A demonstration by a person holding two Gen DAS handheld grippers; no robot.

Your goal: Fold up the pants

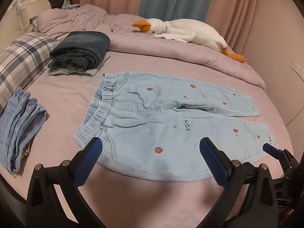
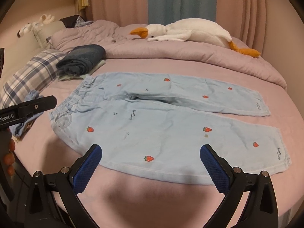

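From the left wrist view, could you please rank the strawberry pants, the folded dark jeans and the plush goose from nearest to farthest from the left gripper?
1. Strawberry pants: spread flat on the bed, directly ahead of the left gripper, its jaws open.
2. Folded dark jeans: further back, to the left, on a green garment.
3. Plush goose: farthest, back right, on the duvet.

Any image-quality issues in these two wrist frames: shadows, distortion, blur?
Left wrist view: strong fisheye bending with dark corners; a soft shadow falls on the bed sheet below the strawberry pants; focus is fine. Right wrist view: same distortion and dim warm light; a similar shadow lies between the open fingers.
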